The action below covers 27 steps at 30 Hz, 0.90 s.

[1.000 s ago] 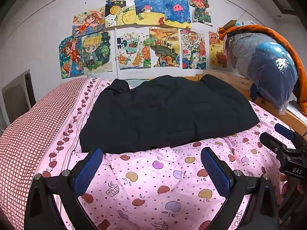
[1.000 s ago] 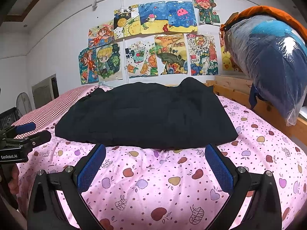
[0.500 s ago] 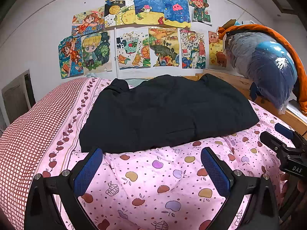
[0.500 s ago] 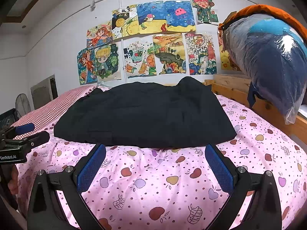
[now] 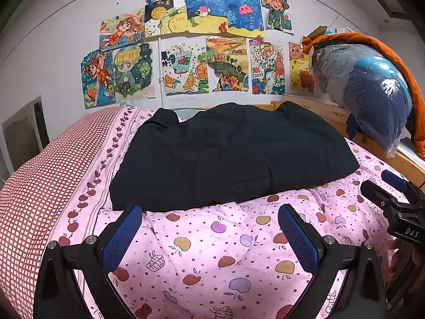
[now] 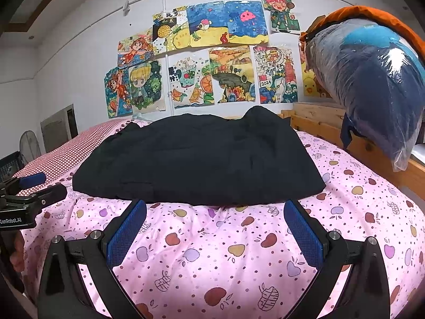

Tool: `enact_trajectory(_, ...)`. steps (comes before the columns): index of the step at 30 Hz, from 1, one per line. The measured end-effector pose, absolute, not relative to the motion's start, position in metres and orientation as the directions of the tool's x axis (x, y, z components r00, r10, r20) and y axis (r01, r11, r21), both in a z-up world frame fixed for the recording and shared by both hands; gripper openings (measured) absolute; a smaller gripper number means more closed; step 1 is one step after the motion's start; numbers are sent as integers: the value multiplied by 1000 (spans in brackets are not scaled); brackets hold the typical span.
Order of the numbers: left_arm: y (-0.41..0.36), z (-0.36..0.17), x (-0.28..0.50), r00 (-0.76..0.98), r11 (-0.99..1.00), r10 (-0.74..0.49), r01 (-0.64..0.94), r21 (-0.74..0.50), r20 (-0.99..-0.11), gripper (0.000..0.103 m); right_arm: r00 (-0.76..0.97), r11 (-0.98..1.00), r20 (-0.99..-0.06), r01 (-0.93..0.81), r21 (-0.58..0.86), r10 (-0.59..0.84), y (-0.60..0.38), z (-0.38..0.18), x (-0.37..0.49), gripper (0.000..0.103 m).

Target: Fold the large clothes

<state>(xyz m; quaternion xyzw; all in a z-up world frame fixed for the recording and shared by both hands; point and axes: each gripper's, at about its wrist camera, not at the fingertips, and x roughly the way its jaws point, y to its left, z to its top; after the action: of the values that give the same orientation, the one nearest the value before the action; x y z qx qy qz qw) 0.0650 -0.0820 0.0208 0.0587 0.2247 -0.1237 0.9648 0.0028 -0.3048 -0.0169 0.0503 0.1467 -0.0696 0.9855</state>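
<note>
Left gripper (image 5: 209, 235) and right gripper (image 6: 215, 228) hover at the frame bottom, jaws spread, empty, just short of the black garment (image 5: 233, 156) lying mid-frame on the pink bed (image 5: 239, 252). Risk: pinching bedding along with the bulky hem, dragging it.

Pink fruit-print quilt (image 5: 212, 242) covered the bed; red-check sheet (image 5: 45, 175) at 9 o'clock. Kids' drawings (image 5: 196, 45) on wall at 12. Plastic-wrapped blue bundle (image 6: 372, 85) w/ orange cloth (image 6: 372, 16) at 2, over wooden rail (image 6: 316, 122).
</note>
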Motion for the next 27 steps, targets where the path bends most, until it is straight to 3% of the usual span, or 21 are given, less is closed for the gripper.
enact_trajectory(27, -82, 20, 64, 869, 962, -213, 266, 58, -447, 103, 948, 984, -293, 155, 83, -124, -303, -17, 2, 101)
